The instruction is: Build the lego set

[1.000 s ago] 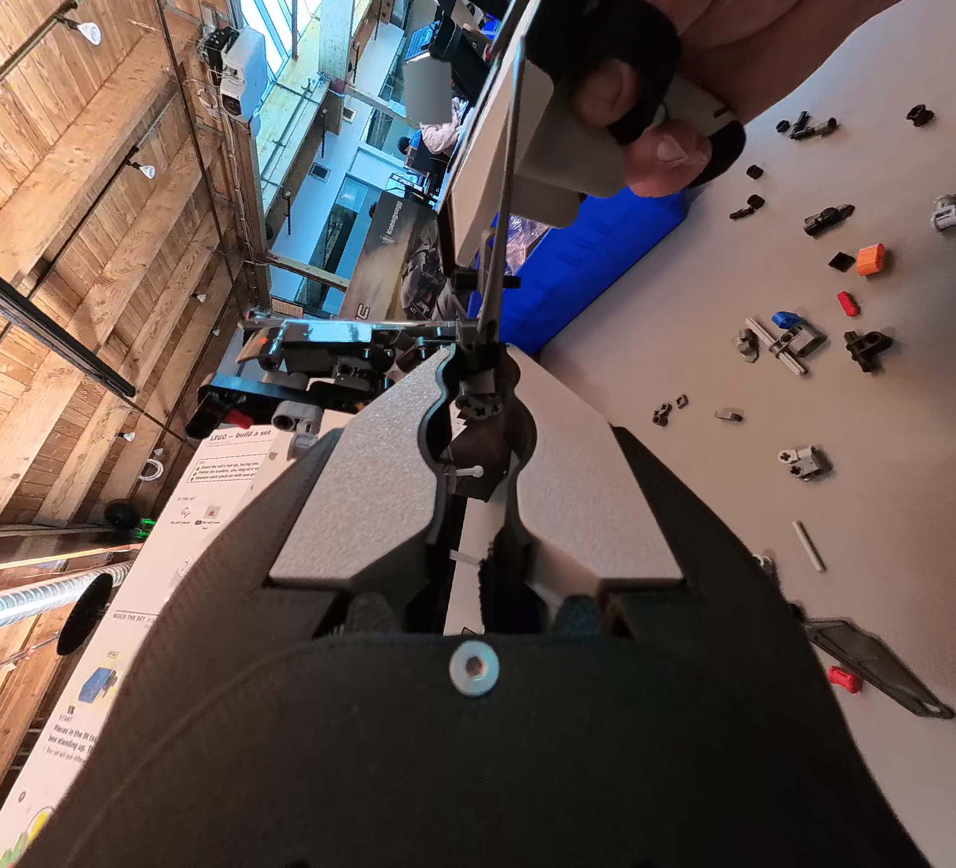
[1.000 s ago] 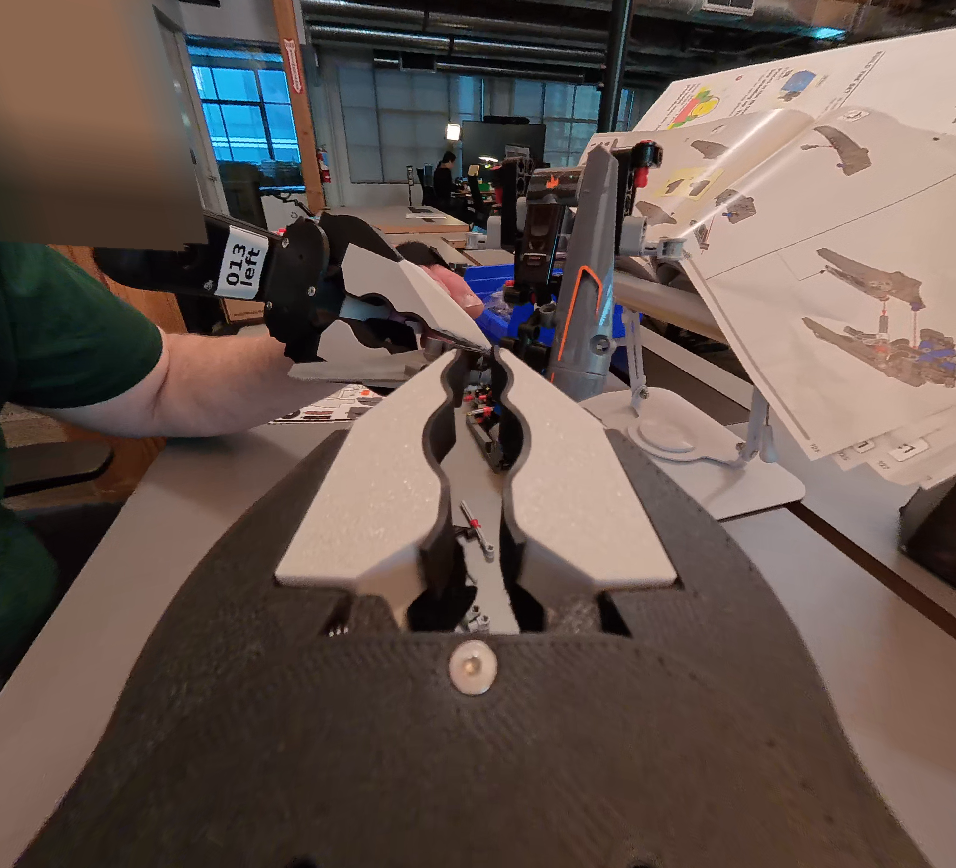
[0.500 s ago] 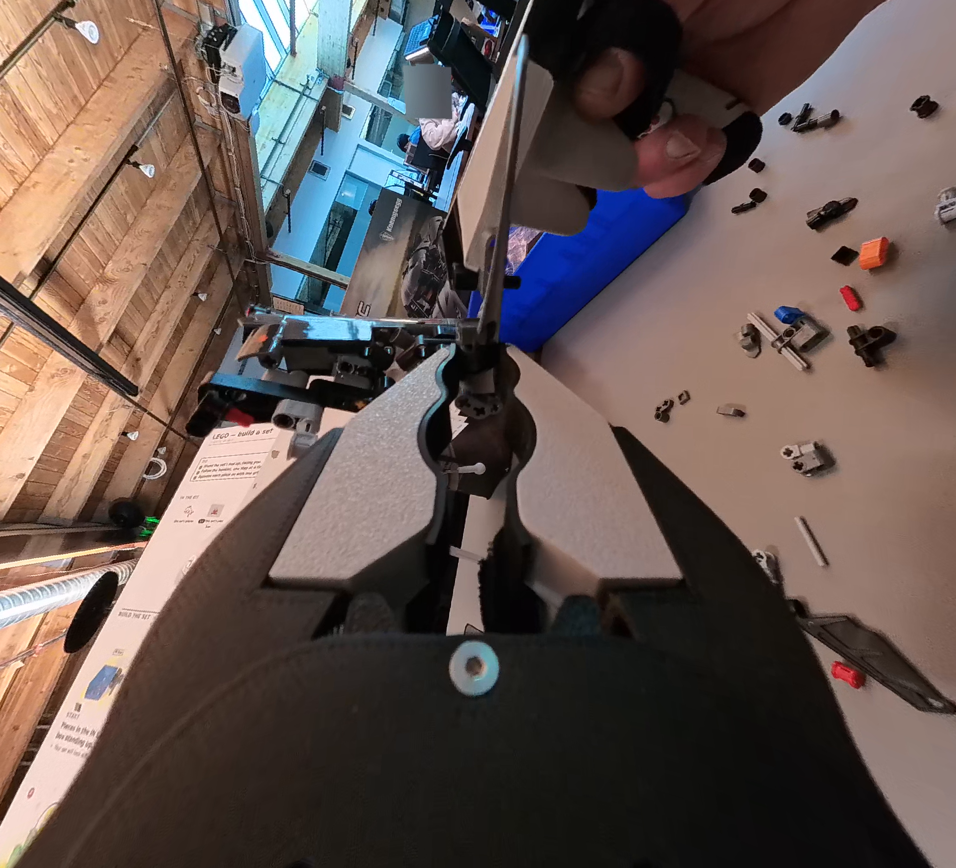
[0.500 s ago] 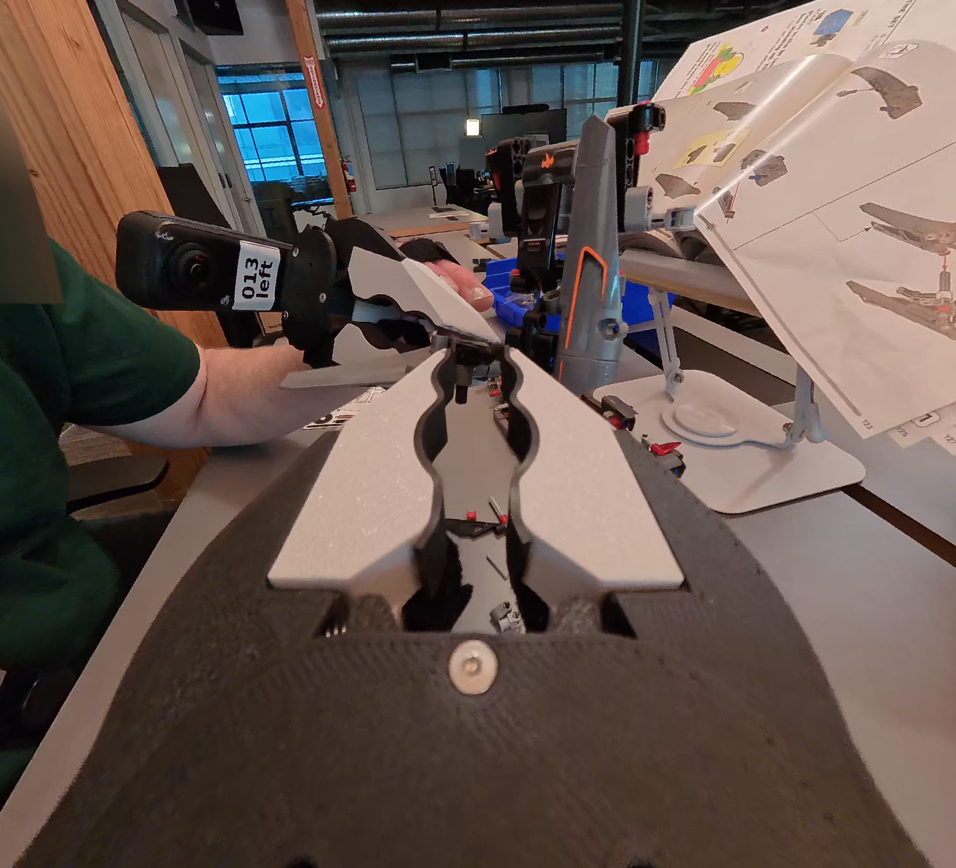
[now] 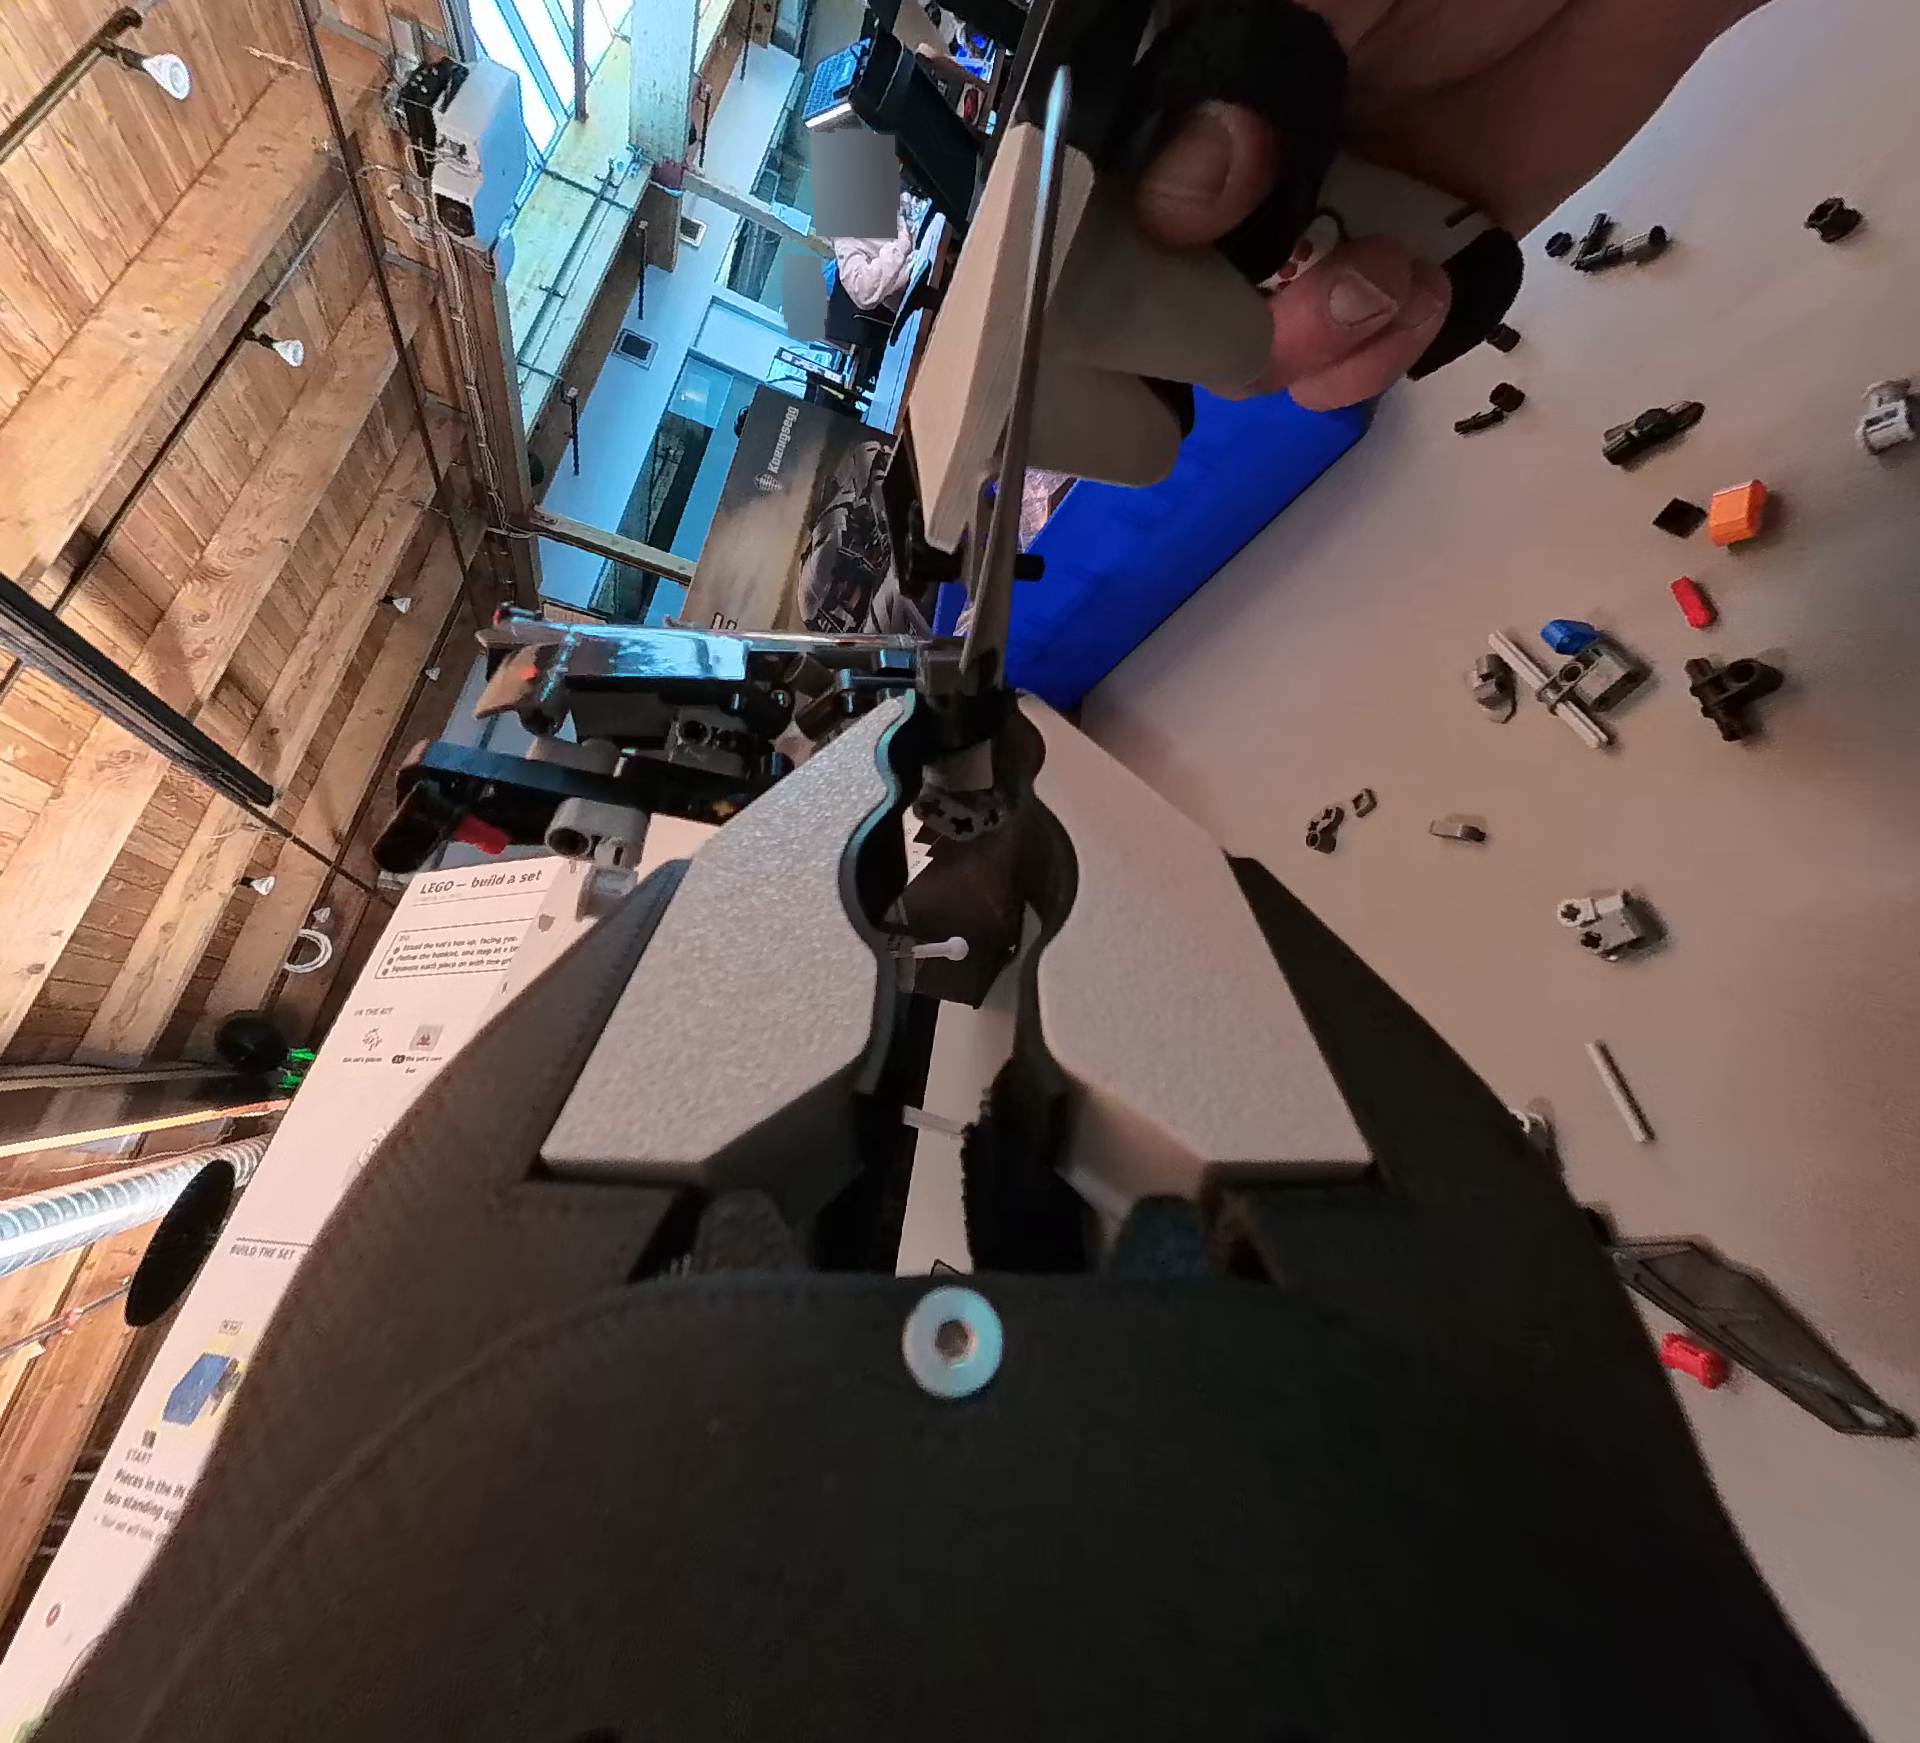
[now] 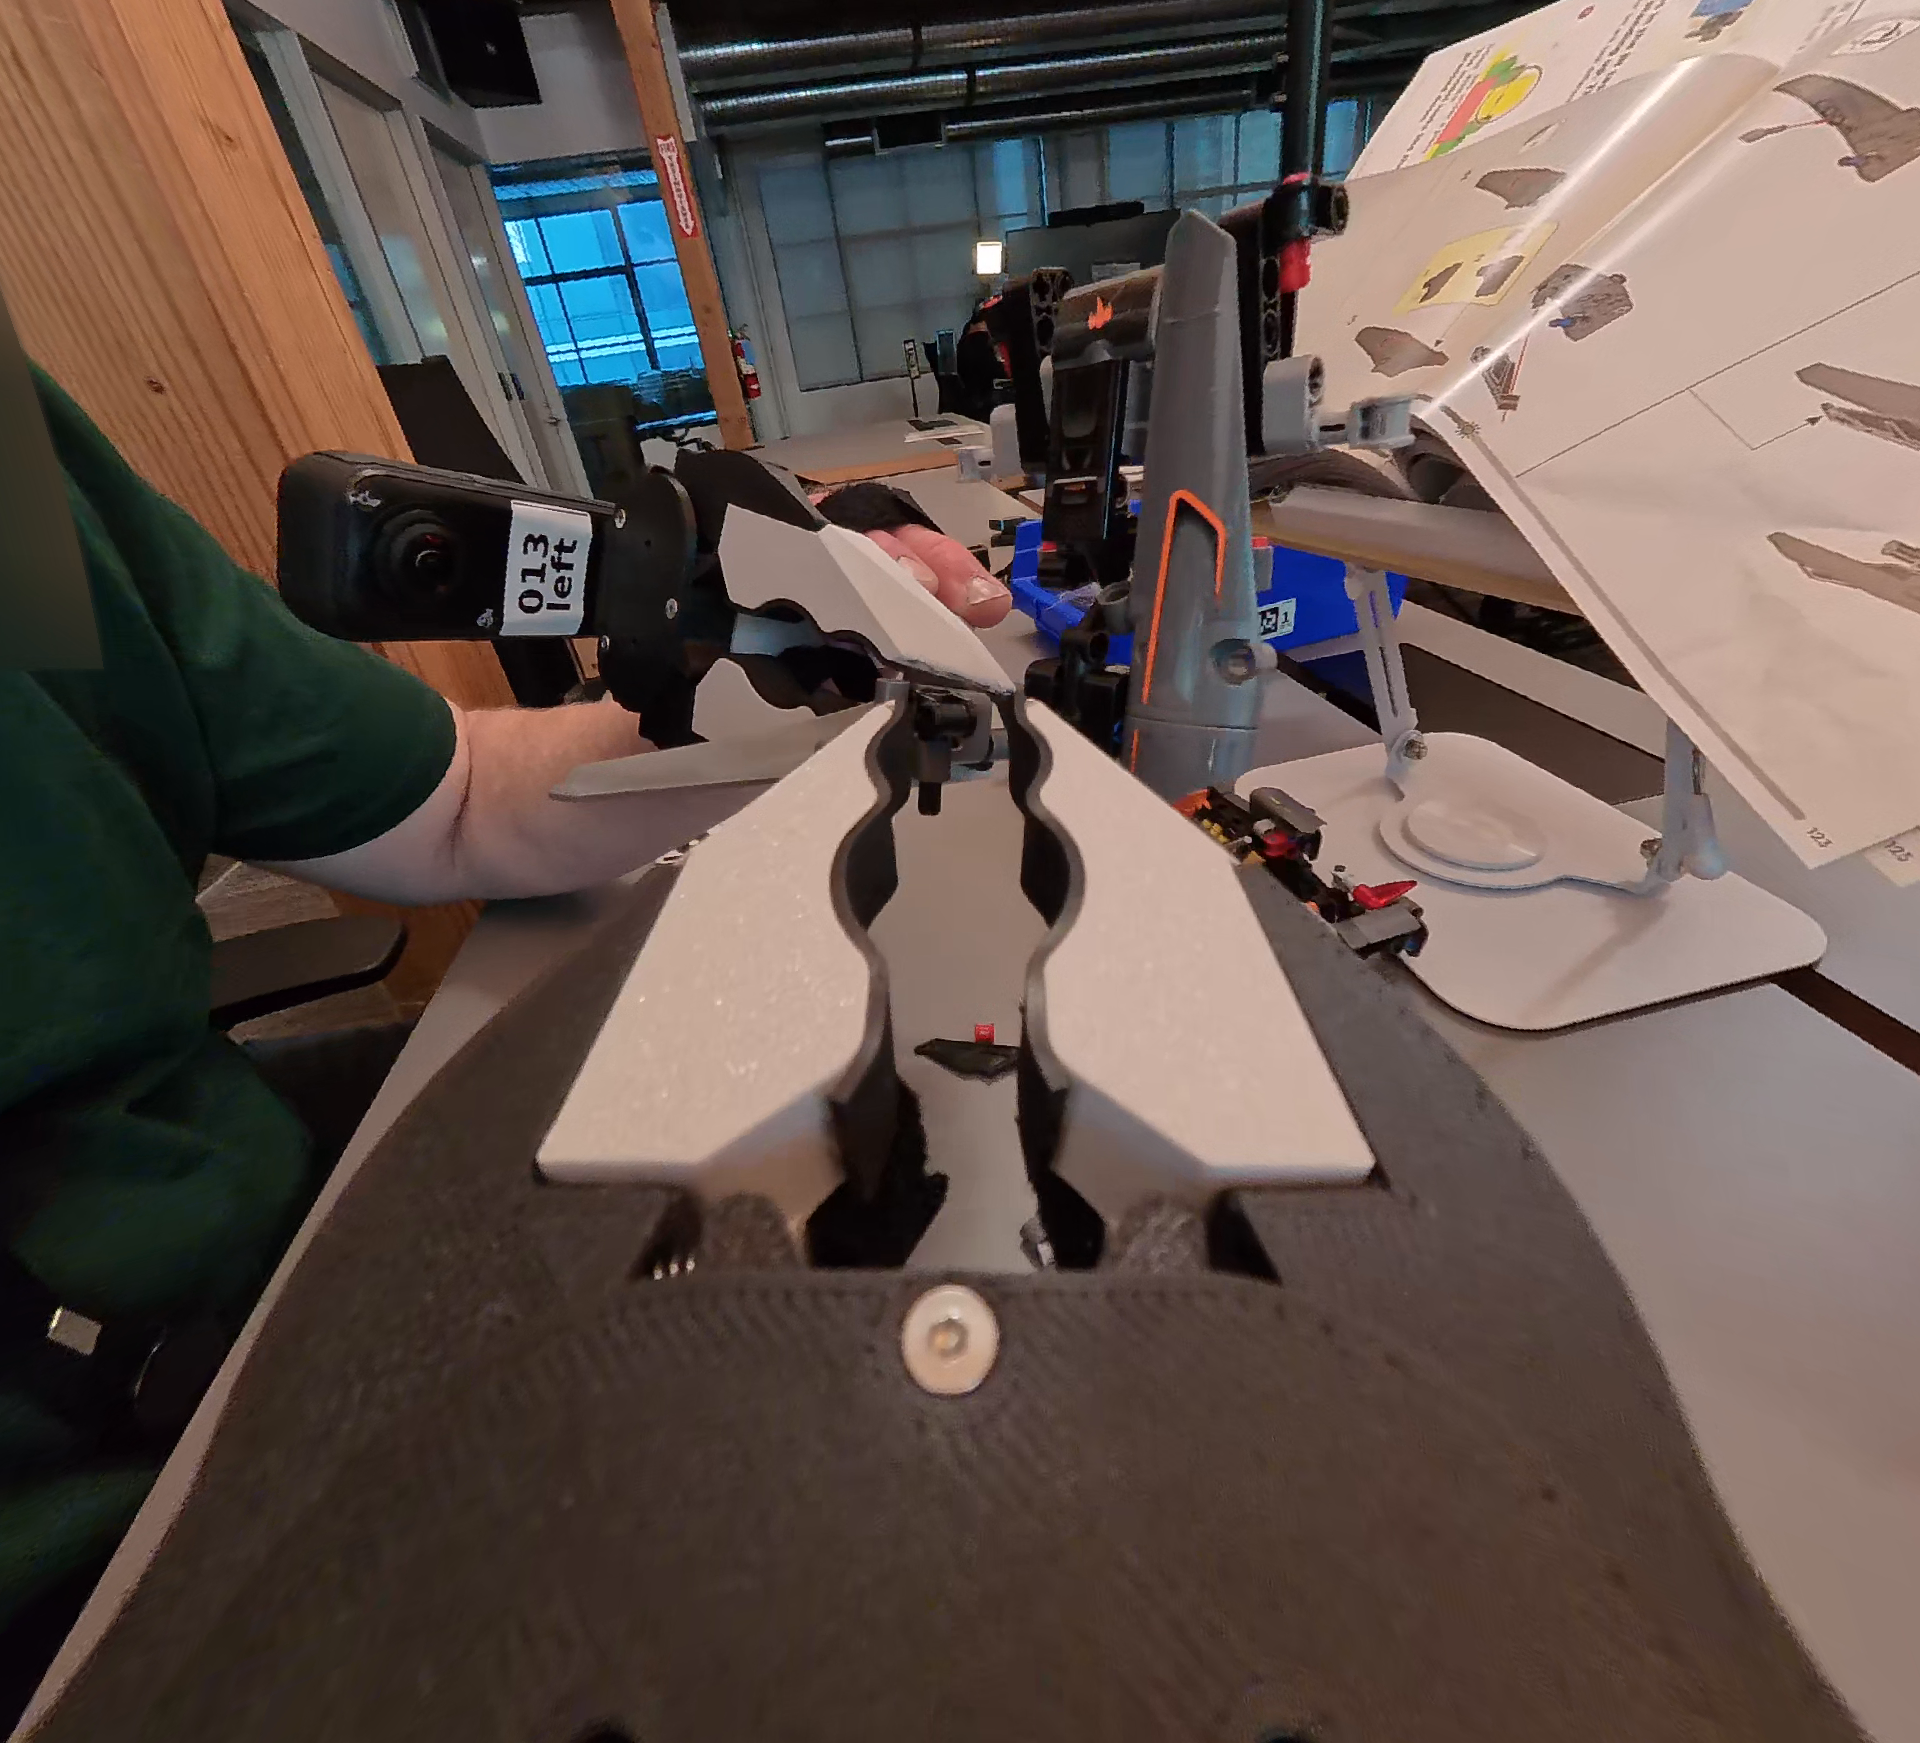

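A small black and grey lego piece (image 6: 948, 737) sits between the tips of my right gripper (image 6: 956, 722), whose jaws stand narrow around it. My left gripper (image 6: 935, 691) comes in from the left and pinches the same piece at its tip. In the left wrist view the piece (image 5: 961, 774) is clamped in my left gripper (image 5: 964, 717), and the right gripper (image 5: 977, 644) reaches down onto it from above. The partly built model (image 6: 1195, 550), a grey fin with an orange stripe on a black frame, stands just behind; it also shows in the left wrist view (image 5: 644, 706).
An open instruction booklet (image 6: 1662, 322) rests on a white stand (image 6: 1579, 945) at the right. A blue bin (image 5: 1143, 550) stands behind the model. Loose pieces (image 5: 1579, 675) and an orange brick (image 5: 1735, 512) lie on the grey table. A dark panel (image 5: 1766, 1330) lies nearer. Both grippers' tips are close together, under 4 cm apart.
The right gripper has pulled back and up from the model, still at the small piece with the left gripper. The left gripper has hardly moved.
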A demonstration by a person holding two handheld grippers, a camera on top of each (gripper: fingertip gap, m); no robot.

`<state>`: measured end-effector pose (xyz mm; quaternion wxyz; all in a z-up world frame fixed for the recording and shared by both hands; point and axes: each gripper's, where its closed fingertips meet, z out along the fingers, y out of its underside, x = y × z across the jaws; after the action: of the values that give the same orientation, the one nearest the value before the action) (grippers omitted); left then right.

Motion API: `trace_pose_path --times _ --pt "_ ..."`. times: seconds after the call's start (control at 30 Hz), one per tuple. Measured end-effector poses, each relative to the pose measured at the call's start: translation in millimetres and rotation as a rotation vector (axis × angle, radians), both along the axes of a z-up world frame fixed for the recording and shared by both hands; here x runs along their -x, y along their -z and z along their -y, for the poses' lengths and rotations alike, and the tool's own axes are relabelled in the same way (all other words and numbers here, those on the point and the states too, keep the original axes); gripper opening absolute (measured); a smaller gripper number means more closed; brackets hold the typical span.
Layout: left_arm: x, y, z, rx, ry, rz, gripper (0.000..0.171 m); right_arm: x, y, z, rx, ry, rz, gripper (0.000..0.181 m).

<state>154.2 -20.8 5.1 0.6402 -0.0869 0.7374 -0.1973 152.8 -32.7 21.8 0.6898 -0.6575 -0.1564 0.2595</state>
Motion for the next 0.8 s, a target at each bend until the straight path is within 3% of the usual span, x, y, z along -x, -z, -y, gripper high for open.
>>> trace_pose_path --times 0.57,0.8 --pt "0.7 -2.0 0.3 0.0 -0.001 0.006 0.012 -5.7 -2.6 5.4 0.006 -0.028 -0.054 0.018" --pt "0.8 -1.9 1.2 -0.002 0.001 0.006 0.011 -8.1 -4.0 5.1 -0.005 -0.004 -0.049 0.01"
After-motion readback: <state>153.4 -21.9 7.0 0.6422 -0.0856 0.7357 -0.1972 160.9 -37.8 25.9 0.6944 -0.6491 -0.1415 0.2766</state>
